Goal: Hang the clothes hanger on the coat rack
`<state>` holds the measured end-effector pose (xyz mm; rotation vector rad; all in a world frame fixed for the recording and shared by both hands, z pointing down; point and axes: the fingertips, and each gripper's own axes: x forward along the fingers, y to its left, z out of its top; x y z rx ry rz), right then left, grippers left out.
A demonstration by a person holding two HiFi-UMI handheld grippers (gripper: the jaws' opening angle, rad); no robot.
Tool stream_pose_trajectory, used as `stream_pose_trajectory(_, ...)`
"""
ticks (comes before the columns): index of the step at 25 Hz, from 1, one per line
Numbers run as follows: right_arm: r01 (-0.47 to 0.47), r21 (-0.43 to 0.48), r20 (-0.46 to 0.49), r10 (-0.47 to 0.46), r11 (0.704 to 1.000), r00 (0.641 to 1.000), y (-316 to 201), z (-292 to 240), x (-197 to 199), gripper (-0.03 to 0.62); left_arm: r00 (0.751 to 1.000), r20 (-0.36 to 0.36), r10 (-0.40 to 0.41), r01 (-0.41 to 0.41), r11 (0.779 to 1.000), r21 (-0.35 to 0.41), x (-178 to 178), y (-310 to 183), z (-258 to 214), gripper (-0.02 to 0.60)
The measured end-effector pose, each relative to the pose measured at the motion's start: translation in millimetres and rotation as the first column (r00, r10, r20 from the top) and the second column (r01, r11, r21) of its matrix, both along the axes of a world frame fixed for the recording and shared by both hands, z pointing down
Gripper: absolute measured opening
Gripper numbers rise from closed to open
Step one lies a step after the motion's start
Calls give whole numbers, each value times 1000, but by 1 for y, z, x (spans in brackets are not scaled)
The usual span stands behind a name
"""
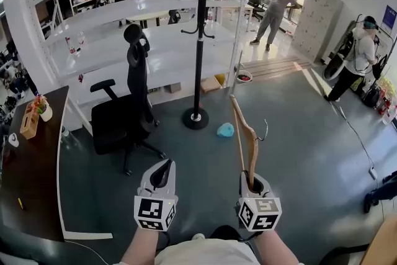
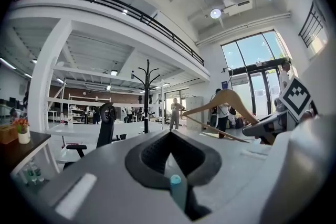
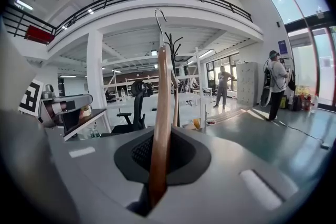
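A wooden clothes hanger (image 1: 245,136) with a metal hook (image 1: 265,131) stands up from my right gripper (image 1: 254,183), which is shut on its lower end. In the right gripper view the hanger (image 3: 160,113) rises straight out of the jaws, its hook (image 3: 158,19) at the top. The black coat rack (image 1: 200,34) stands on its round base (image 1: 195,118) a few steps ahead; it shows as the rack (image 3: 175,44) behind the hanger. My left gripper (image 1: 161,174) is shut and holds nothing. From the left gripper view I see the hanger (image 2: 226,105) at right and the rack (image 2: 146,93) far off.
A black office chair (image 1: 124,115) stands left of the rack, before white tables (image 1: 155,53). A blue object (image 1: 226,130) lies on the floor by the rack's base. A dark desk (image 1: 31,152) is at left. Two persons (image 1: 356,56) stand at the right and far back.
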<state>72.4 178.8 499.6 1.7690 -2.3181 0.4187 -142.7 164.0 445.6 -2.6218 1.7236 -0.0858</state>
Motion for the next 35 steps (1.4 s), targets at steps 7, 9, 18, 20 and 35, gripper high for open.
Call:
stream_pose_trajectory(7,4,-22,-17,-4,1000,1000,-26,9,3,29,1000,-11,-12,12,1000,-28,-4,-26,13,0)
stream_pose_trajectory(9,6,-27,-19,-6,1000,1000,-41,12,7,29,1000,-12,-14,14,999,-38,-1,-39,18,0)
stream_pose_trajectory(18,53,-31,13,-52,998,999,-166,14,30,29,998,30,-63,64,997,-32,18,-144,14,0)
stream_pose_trajectory(20,64,-24,18,-64,998,998,-202,11,39,29,996,32,-82,82,996,-17,24,-177,7,0)
stream_pose_trajectory(35,111,37,8,-112,993,994,-397,-8,93,29,986,9,-167,166,985,54,59,-357,-15,0)
